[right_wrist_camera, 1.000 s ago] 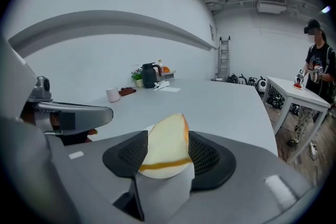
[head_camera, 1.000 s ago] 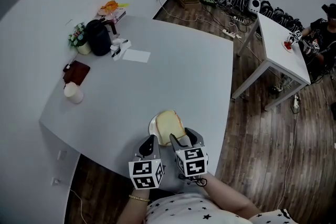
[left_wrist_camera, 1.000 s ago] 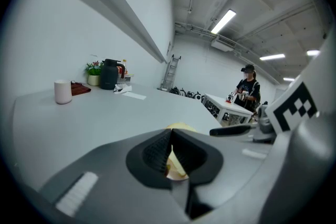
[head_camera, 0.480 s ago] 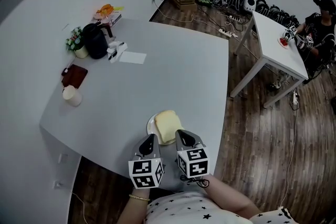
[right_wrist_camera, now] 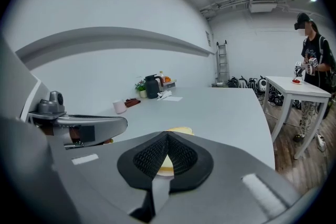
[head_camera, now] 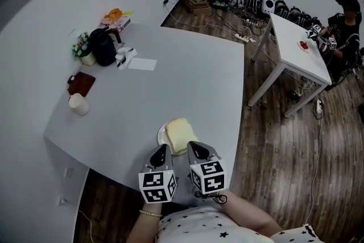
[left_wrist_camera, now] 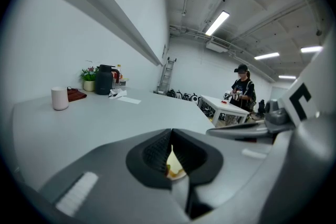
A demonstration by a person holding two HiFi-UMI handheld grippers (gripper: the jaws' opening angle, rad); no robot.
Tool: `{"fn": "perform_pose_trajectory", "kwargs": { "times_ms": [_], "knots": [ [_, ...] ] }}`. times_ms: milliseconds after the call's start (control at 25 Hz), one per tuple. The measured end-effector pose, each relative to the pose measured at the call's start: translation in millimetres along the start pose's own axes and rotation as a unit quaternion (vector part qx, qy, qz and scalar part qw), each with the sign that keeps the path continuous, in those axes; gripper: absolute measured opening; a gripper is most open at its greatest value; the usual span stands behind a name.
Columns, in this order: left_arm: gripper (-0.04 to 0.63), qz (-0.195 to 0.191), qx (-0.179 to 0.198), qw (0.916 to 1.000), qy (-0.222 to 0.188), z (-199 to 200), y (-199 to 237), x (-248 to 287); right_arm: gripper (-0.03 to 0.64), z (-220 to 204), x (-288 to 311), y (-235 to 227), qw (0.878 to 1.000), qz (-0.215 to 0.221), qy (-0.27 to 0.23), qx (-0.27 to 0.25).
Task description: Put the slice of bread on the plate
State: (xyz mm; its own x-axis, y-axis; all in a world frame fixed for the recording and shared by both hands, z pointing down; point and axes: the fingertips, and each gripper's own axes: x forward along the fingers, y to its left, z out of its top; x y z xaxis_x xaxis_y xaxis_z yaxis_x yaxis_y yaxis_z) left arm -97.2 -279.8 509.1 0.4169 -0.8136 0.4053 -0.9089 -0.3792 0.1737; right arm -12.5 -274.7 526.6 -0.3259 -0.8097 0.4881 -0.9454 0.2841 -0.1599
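- The desk is a broad, smooth, pale grey slab with a matte top. Its near edge is cut off behind the person's star-print shirt.
- A second, smaller white desk on thin legs stands well apart on the wood-plank floor, with another person beside it.
- The left claw is grey moulded plastic with ribbed dark pads. Its tips are pressed together with nothing between them. Its cube carries black-and-white square markers.
- The right claw has the same build. Its tips also meet and it holds nothing, just short of the bread.
- The slice of bread is pale yellow, soft-looking and roughly square with rounded corners. It lies flat on the plate near the desk's front edge.
- The plate is round and white. The slice covers most of it, so only its left rim shows.
- A dark, glossy jug stands at the far left by a small potted plant.
- A white paper sheet, a flat brown piece and a pale cylindrical cup lie nearby. Any print on them is too small to read.
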Motion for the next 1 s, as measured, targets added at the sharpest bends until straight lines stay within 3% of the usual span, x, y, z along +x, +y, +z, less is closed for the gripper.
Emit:
{"fn": "perform_pose_trajectory", "kwargs": {
  "times_ms": [1000],
  "knots": [
    [0.009,0.008,0.008,0.9999,-0.005,0.3,-8.1,-10.7,-0.002,1.8,-9.7,6.8,1.000,0.017,-0.008,-0.019]
  ]
}}
